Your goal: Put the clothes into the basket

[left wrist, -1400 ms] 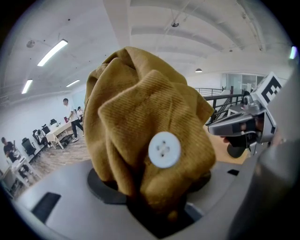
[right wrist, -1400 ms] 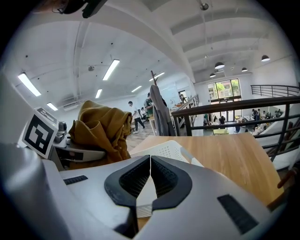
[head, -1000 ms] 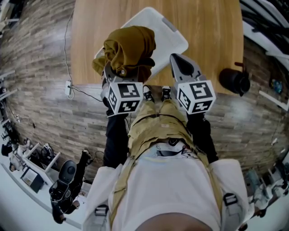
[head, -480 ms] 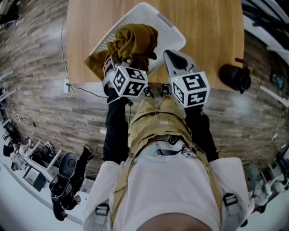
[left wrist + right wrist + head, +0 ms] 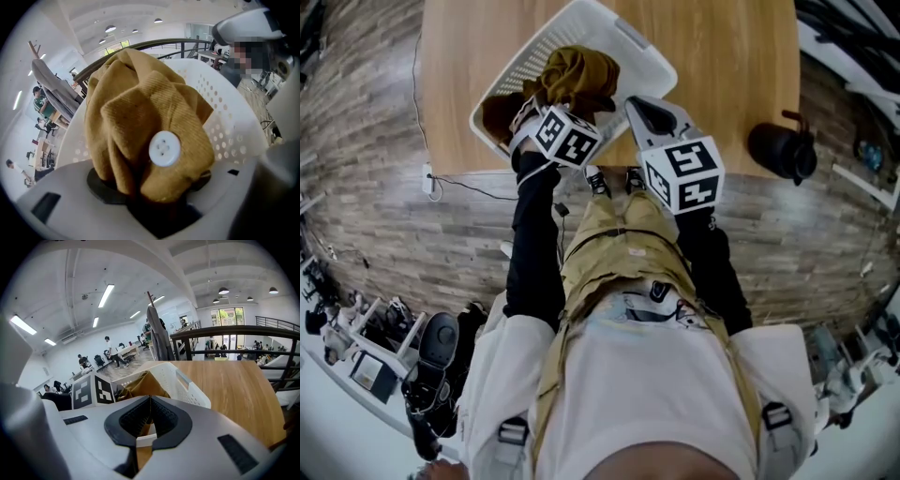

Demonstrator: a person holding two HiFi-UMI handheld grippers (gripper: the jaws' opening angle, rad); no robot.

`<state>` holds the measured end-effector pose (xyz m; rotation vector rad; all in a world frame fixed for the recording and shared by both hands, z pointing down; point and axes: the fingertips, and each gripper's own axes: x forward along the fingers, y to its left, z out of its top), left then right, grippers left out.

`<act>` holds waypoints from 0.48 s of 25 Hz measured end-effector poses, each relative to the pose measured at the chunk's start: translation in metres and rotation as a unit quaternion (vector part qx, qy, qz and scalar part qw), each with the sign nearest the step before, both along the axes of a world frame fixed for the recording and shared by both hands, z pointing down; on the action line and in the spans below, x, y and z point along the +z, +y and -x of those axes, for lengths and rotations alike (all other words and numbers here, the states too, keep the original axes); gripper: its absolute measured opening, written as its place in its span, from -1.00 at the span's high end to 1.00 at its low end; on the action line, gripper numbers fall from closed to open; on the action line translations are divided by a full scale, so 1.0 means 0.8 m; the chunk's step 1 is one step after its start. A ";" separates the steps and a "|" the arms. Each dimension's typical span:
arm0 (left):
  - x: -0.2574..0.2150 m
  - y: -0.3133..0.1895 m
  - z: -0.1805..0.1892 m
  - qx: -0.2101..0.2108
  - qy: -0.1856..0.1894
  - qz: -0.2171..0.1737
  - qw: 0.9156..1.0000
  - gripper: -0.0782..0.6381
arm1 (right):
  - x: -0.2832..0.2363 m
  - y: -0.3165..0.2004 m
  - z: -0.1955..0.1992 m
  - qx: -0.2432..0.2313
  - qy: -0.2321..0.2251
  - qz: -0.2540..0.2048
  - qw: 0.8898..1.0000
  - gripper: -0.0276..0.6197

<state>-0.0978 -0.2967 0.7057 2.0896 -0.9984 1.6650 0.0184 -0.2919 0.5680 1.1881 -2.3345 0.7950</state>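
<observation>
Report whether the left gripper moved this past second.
Yes: left gripper, shut on the mustard garment, went forward across the table's near edge and down into the basket.

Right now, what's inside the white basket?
A mustard garment with a white button, clamped in the left gripper, sits bunched in the basket. The basket's floor and anything under the cloth are covered.

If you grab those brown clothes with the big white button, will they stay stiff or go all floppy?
Probably floppy: the clothes bunch into soft folds where the left gripper pinches them. Likely light for their size, since one pinch seems to hold the whole bundle. They shouldn't slip much, because their ribbed weave looks grippy, though the button is smooth.
</observation>
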 end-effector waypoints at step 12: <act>0.063 0.004 -0.008 0.022 -0.010 0.054 0.998 -0.02 | 0.022 0.014 0.000 -0.001 0.009 0.020 1.000 0.85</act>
